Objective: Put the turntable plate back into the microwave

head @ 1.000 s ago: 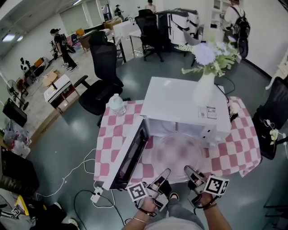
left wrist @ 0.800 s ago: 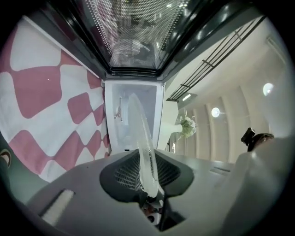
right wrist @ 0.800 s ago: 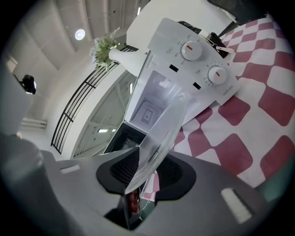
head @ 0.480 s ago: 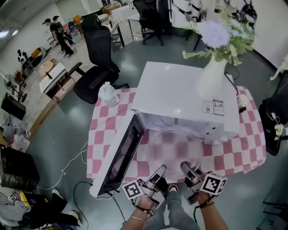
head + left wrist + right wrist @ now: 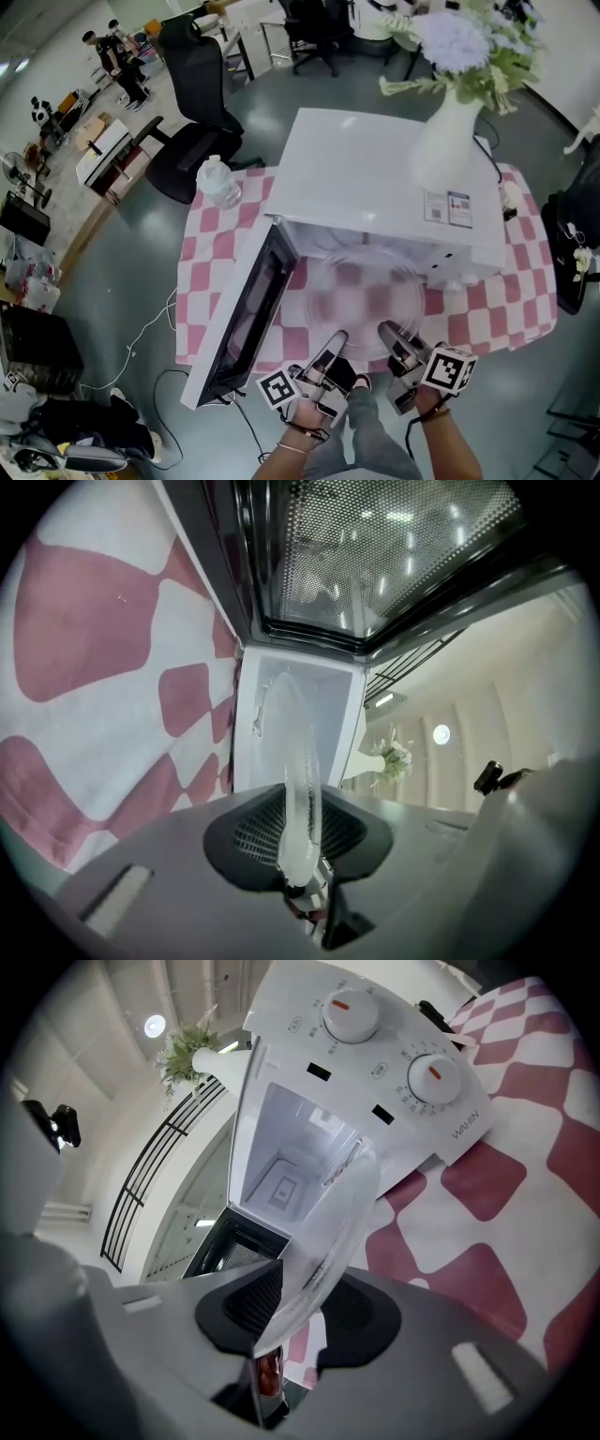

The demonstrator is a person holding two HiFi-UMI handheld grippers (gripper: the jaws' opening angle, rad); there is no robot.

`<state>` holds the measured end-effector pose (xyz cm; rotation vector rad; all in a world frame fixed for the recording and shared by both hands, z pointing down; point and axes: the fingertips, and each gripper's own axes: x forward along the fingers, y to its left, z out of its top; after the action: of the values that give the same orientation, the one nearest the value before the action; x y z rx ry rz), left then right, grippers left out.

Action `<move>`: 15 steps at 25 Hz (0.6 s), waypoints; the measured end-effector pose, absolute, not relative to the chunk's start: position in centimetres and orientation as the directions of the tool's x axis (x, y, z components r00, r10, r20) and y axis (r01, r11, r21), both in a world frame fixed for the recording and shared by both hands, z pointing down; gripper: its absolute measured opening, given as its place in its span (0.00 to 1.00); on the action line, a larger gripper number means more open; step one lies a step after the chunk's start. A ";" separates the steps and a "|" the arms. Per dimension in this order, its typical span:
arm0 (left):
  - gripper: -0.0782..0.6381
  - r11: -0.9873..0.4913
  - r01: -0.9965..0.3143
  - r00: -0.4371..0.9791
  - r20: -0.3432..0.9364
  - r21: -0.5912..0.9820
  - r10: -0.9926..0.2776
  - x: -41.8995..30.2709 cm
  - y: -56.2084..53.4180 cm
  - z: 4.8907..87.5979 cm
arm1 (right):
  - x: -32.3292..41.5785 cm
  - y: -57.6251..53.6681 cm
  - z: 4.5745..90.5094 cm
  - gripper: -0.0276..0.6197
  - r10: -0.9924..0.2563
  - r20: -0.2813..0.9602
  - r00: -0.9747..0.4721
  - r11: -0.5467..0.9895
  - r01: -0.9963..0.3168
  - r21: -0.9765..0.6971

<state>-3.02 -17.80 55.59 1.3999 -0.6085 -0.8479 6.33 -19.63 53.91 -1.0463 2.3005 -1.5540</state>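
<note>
Glass turntable plate [image 5: 361, 298] sits roughly level just outside the microwave [image 5: 375, 178] cavity, over the checkered table [image 5: 487, 309] front edge. Left gripper [image 5: 330, 345] and right gripper [image 5: 394, 337] each clamp its near rim. Likely risks:
- smooth glass slipping from edge-only grips
- far rim dipping onto the cavity sill
- left side clipping the open door [image 5: 246, 314]
- a jolt tipping the vase [image 5: 448, 131] on top

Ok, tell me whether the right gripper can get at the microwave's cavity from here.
Probably yes. The door stands swung wide and the cavity opens straight ahead of the right gripper. Only the glass plate it grips, shared with the left gripper, lies between.
</note>
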 end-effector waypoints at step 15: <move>0.19 -0.065 0.140 0.564 -0.133 0.988 -0.815 -3.1 -19.1 55.0 | 7.2 -20.7 54.5 0.26 -0.648 0.347 -0.678 0.162 -0.568 -0.807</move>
<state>-3.10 -19.06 54.98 1.4275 -0.6208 -0.8713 7.17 -20.68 54.53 -1.2238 2.3328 -1.5621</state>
